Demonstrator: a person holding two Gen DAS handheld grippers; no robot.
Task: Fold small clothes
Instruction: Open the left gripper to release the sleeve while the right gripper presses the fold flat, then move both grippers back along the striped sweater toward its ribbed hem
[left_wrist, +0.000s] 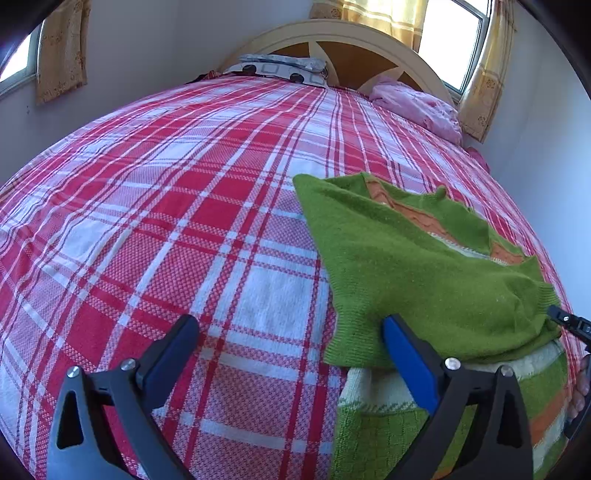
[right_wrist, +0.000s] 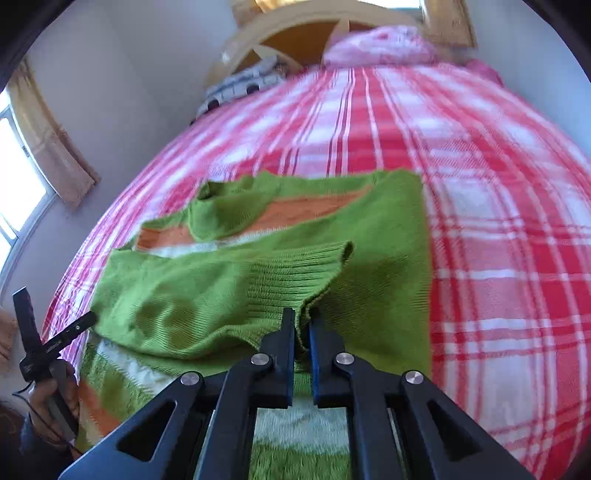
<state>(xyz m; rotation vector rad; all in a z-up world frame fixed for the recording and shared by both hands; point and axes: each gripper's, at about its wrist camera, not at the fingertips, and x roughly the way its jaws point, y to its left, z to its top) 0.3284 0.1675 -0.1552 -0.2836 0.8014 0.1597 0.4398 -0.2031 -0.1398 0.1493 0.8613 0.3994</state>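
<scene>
Left gripper (left_wrist: 291, 332) and right gripper (right_wrist: 302, 325) are showing black angular frames, blue-faced pads and round silver screws; a dark sleeve (right_wrist: 35, 439) is showing at the near left.

The red-and-white plaid bedspread (left_wrist: 155, 206) lies bare and flat across the whole left and far middle of the bed, open room for a gripper to sweep. On the near right the green knit sweater (left_wrist: 406, 266) takes up the surface. At the far end, a patterned pillow (left_wrist: 280, 68), a crumpled pink cloth (left_wrist: 417, 107) and the arched headboard (left_wrist: 332, 37) close it off; walls hem both sides.
</scene>
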